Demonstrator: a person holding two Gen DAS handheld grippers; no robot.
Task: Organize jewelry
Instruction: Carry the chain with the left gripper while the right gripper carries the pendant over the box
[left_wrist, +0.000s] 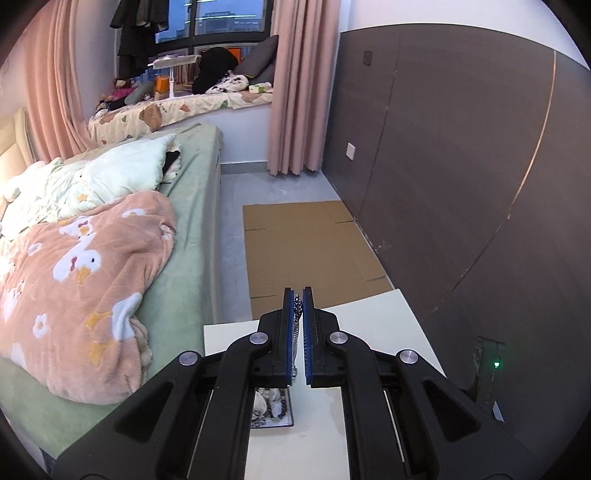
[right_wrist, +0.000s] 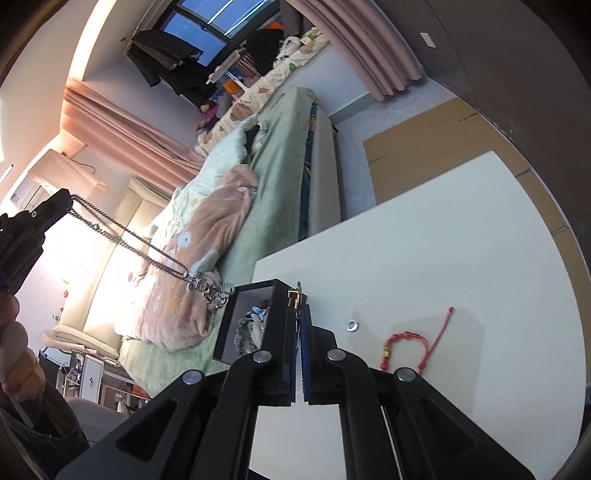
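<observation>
My left gripper (left_wrist: 298, 291) is shut on a silver chain necklace (left_wrist: 296, 332), which hangs down between its blue pads. Below it, an open black jewelry box (left_wrist: 273, 408) with beads inside sits on the white table (left_wrist: 373, 321). In the right wrist view, the left gripper (right_wrist: 68, 201) is high at the left. The chain (right_wrist: 147, 245) stretches taut from it to a pendant end at the box's corner. My right gripper (right_wrist: 297, 306) is shut on the box (right_wrist: 251, 291) wall by its gold clasp (right_wrist: 295, 293). A red string bracelet (right_wrist: 404, 341) and a small silver ring (right_wrist: 352, 325) lie on the table to the right.
A bed (left_wrist: 184, 266) with a pink duck blanket (left_wrist: 85, 288) stands close along the table's left side. Flattened cardboard (left_wrist: 306, 243) lies on the floor beyond the table. A dark panelled wall (left_wrist: 461, 184) runs along the right. A hand (right_wrist: 14, 354) holds the left gripper's handle.
</observation>
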